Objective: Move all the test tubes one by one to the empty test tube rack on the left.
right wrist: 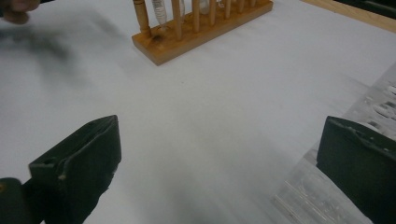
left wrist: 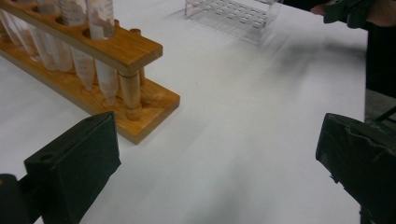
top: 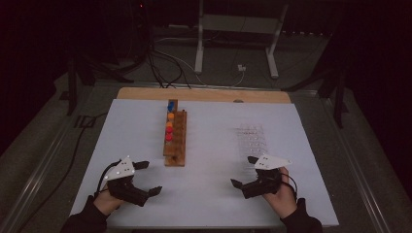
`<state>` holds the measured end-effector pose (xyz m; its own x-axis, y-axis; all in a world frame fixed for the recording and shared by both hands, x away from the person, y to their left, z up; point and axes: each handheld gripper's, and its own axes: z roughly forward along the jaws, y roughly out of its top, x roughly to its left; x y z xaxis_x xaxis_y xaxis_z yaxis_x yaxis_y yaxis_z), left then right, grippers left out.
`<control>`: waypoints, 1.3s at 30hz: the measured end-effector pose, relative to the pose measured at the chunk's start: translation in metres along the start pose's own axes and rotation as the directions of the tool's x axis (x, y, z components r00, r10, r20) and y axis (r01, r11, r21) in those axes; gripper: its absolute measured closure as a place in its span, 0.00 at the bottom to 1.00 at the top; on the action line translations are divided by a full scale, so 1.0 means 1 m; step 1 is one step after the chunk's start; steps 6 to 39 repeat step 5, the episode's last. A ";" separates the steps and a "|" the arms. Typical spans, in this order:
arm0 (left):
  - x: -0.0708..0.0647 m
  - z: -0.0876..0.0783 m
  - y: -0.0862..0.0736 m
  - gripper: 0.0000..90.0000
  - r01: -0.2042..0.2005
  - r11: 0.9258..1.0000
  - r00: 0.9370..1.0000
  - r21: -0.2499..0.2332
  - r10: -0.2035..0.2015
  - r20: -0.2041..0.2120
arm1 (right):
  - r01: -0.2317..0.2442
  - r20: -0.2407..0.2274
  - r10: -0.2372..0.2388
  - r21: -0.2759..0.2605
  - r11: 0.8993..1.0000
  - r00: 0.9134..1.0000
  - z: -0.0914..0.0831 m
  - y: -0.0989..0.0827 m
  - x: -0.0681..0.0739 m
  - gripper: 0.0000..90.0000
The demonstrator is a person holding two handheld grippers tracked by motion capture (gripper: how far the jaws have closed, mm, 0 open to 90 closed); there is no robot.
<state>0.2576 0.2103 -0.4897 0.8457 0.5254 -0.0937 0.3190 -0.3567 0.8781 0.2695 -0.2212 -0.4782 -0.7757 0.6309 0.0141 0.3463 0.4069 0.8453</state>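
Left tongs [top: 147, 177], right tongs [top: 243, 171] gaping, empty; wooden tube rack [top: 175, 138], clear plastic rack [top: 252, 139] beyond.

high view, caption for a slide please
Both open grippers, left and right, rest near a wooden tube rack and clear rack.

The wooden rack [top: 175, 138] looks like varnished orange-brown timber, smooth with a soft sheen, its turned posts slightly worn at the base. The tubes [left wrist: 106, 70] standing in it are clear plastic, frosted along their printed bands, with glossy coloured caps [top: 169, 127]. To the right of that rack, the clear rack [top: 252, 140] is transparent, shiny plastic. Under both lies a white sheet [top: 209, 194], matt and smooth like paper, over a bare wood tabletop [top: 145, 93]. The left gripper [top: 145, 177] and right gripper [top: 243, 171] are matt black plastic, faintly rough.
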 end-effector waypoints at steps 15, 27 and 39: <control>-0.001 0.002 -0.001 0.00 -0.004 1.000 1.000 0.015 0.004 0.013 | 0.011 0.002 -0.011 0.005 1.000 1.000 0.001 0.000 0.001 0.00; -0.001 0.002 -0.001 0.00 -0.004 1.000 1.000 0.015 0.004 0.013 | 0.011 0.002 -0.011 0.005 1.000 1.000 0.001 0.000 0.001 0.00; -0.001 0.002 -0.001 0.00 -0.004 1.000 1.000 0.015 0.004 0.013 | 0.011 0.002 -0.011 0.005 1.000 1.000 0.001 0.000 0.001 0.00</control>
